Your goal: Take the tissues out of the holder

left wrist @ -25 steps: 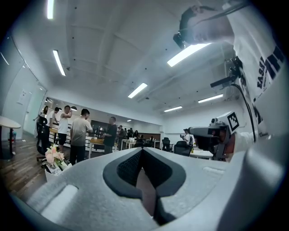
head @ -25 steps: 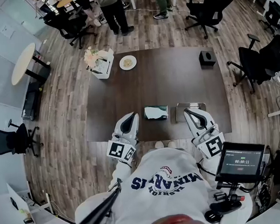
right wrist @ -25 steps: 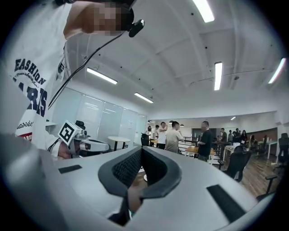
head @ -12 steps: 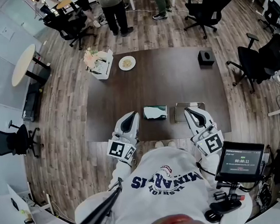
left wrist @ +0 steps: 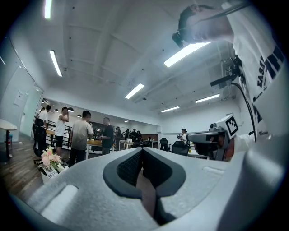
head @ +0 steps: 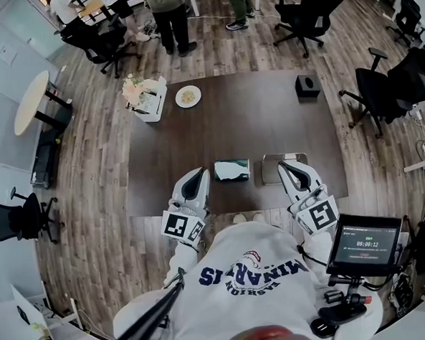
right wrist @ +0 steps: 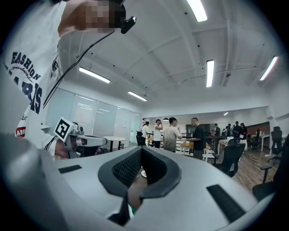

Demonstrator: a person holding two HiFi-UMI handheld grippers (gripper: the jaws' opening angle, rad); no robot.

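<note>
The teal tissue holder (head: 232,170), with white tissue showing at its top, sits near the front edge of the dark table (head: 253,127). My left gripper (head: 198,175) hovers at the table's near edge, to the left of the holder and apart from it. My right gripper (head: 286,167) is to the holder's right, over the near end of a metal tray (head: 287,159). In both gripper views the jaws point up and out into the room. The left gripper (left wrist: 142,151) and the right gripper (right wrist: 141,151) are both shut with nothing held.
At the table's far side stand a flower box (head: 145,96), a small plate (head: 188,96) and a black box (head: 307,85). Office chairs (head: 380,94) ring the table and people (head: 167,10) stand beyond it. A monitor (head: 366,244) sits at my lower right.
The head view has drifted slightly, so the table sits a little further left. Both grippers stay shut at the table's near edge.
</note>
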